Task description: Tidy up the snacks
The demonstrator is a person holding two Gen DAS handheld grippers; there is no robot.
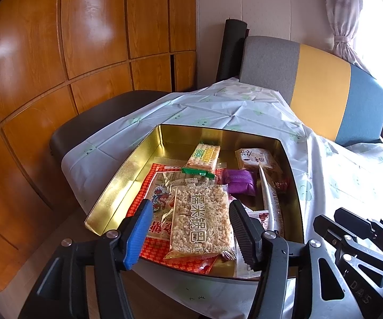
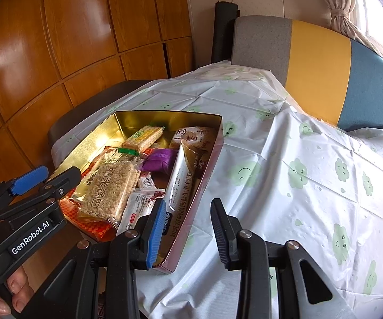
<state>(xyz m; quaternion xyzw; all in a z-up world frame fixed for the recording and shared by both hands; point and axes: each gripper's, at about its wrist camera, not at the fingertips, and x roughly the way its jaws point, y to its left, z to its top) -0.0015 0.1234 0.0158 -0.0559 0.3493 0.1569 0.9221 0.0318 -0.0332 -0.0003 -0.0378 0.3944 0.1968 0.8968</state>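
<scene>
The gold tin point(image 1: 127, 170) sat at the near left corner of the tabletop point(image 2: 298, 186), its front wall close to the edge, and the snacks lay inside it. To the right of the tin the cloth point(image 2: 271, 138), thin creased plastic printed with green smiling clouds, ran bare toward the striped chair back point(image 2: 319, 61).

The tin was a shallow rectangle of shiny metal with upright walls. On top of the heap in it lay a clear crinkly packet of puffed rice cake point(image 1: 202, 218); behind that were a cracker packet point(image 1: 203, 158) and a purple pouch point(image 1: 240, 180), and along the tin's right wall a long white wrapper point(image 2: 180, 178).

The left gripper point(image 1: 191, 228) hung over the tin with its fingers spread either side of the rice cake, not pressing it. The right gripper point(image 2: 188, 228) stood at the tin's near right corner, fingers apart and holding nothing, its blue pad point(image 2: 155, 234) just inside the wall.
</scene>
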